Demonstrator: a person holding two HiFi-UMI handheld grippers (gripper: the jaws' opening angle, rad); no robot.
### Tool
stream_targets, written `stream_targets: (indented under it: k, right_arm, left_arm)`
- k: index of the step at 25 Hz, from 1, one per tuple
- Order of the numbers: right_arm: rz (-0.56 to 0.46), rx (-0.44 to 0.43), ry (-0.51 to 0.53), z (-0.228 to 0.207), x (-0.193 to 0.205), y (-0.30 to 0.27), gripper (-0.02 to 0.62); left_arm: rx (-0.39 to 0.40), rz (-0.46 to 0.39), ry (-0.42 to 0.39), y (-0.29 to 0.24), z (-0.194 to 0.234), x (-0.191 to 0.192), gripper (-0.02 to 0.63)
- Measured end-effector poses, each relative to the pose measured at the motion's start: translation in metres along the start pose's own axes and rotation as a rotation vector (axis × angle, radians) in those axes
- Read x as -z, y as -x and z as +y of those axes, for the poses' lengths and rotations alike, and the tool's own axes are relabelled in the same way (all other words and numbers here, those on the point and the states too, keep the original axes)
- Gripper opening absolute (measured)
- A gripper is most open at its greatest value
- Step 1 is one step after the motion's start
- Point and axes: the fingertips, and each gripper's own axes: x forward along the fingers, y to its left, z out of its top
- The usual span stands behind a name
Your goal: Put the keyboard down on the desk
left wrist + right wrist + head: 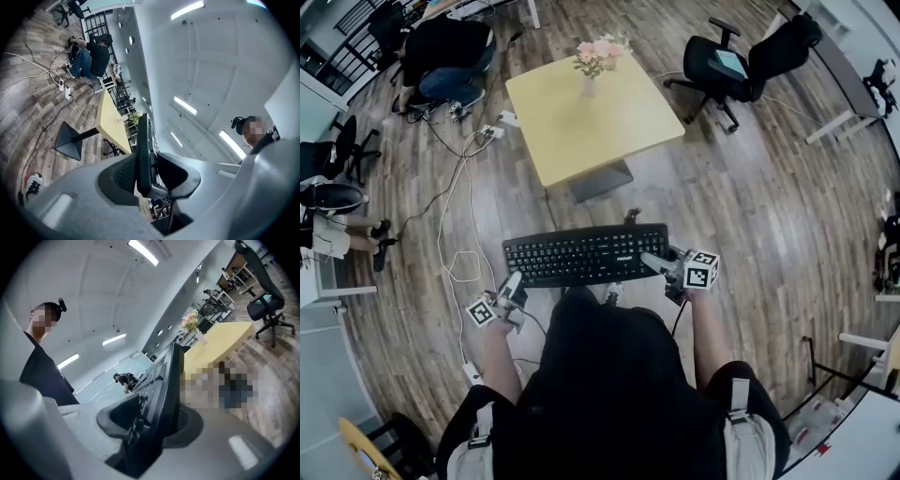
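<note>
A black keyboard (586, 255) hangs level above the wooden floor, held at both ends. My left gripper (514, 286) is shut on its left end, my right gripper (661, 265) on its right end. In the left gripper view the keyboard (143, 154) runs edge-on between the pads of the left gripper (145, 176). The right gripper view shows the keyboard (161, 390) clamped the same way in the right gripper (154, 427). The yellow desk (581, 122) stands a short way ahead, apart from the keyboard, and also shows as desk (108, 119) and desk (220, 341).
A vase of pink flowers (595, 61) stands at the desk's far edge. A black office chair (722, 66) is at the back right. White cables and a power strip (492, 131) lie on the floor to the left. A person (445, 61) sits at the far left.
</note>
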Motion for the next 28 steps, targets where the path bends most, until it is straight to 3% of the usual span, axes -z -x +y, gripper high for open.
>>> stream_targets:
  k: [28]
  right_arm:
    - [0.02, 0.014, -0.02, -0.038, -0.02, 0.023, 0.164]
  left_arm:
    - [0.008, -0.028, 0.006, -0.047, 0.004, 0.007, 0.11]
